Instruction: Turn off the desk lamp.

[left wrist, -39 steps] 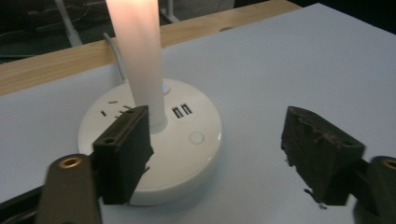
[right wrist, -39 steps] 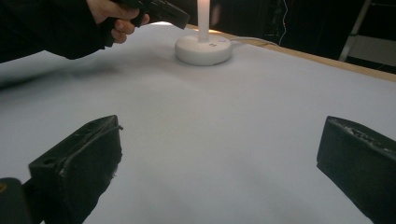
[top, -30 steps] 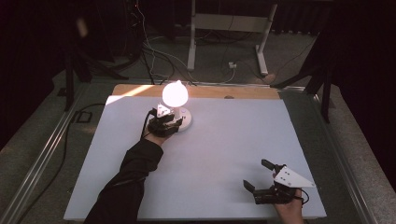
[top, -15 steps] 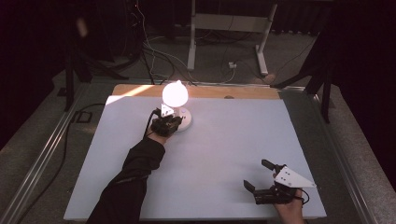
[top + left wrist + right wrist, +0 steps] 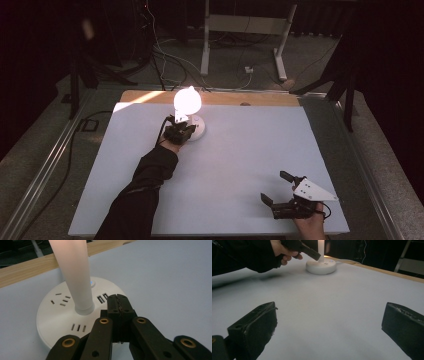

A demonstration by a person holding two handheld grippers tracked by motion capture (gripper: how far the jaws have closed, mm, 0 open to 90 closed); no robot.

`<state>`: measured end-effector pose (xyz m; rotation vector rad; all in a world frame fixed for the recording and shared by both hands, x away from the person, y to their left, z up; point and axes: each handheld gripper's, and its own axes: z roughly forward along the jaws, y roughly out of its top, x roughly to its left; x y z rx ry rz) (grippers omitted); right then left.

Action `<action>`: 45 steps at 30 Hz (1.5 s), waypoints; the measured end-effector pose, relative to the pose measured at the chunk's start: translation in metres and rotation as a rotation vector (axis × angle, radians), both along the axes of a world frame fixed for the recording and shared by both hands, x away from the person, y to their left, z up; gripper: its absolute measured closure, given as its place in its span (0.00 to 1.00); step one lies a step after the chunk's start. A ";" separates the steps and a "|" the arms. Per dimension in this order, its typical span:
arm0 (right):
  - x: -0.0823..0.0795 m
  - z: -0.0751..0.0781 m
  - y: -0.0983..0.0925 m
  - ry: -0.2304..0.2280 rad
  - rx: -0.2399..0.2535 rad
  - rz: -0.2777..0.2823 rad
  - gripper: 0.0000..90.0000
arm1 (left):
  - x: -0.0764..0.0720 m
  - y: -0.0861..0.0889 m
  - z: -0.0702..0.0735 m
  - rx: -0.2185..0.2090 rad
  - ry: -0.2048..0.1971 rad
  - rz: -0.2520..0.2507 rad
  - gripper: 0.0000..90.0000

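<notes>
Left gripper [image 5: 117, 305], jaws closed on nothing, over the lit white round-based lamp [image 5: 75, 322]; right gripper [image 5: 280, 191], jaws wide, empty, on the pale surface [image 5: 240, 150].

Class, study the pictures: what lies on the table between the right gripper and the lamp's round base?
Nothing: between the right gripper and the lamp base the white table is bare, as the right gripper view and high view show.

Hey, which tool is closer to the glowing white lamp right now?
Left. The left tool, jaws shut, hovers over the round white socket base of the glowing white lamp; the right tool, open, sits at the table's near right corner.
</notes>
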<state>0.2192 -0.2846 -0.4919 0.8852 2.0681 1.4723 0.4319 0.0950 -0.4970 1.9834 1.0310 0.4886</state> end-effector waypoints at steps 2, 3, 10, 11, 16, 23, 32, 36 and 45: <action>0.000 0.000 0.000 0.000 -0.001 0.000 0.00 | 0.001 0.000 -0.001 -0.002 0.004 0.006 1.00; 0.000 0.000 0.000 0.000 -0.001 0.000 0.00 | 0.002 0.001 -0.002 -0.003 0.006 0.007 1.00; 0.000 0.000 0.000 0.002 0.000 0.000 0.00 | 0.005 0.002 -0.003 -0.020 0.020 0.015 1.00; 0.000 0.000 0.000 0.002 -0.001 0.001 0.00 | 0.005 0.001 -0.003 -0.018 0.020 0.014 1.00; 0.000 0.000 0.000 0.002 -0.001 0.001 0.00 | 0.006 -0.001 -0.005 -0.013 0.025 0.007 1.00; 0.000 0.000 0.000 0.003 -0.001 0.001 0.00 | 0.006 -0.002 -0.007 -0.017 0.022 0.008 1.00; 0.000 0.000 0.000 0.003 -0.001 0.001 0.00 | 0.006 -0.003 -0.007 -0.004 0.013 0.001 1.00; 0.000 0.000 0.000 0.003 0.001 0.000 0.00 | 0.003 -0.006 -0.008 0.037 -0.004 -0.010 1.00; 0.000 0.000 0.000 0.004 0.001 -0.001 0.00 | 0.001 -0.012 -0.010 0.098 -0.034 -0.024 1.00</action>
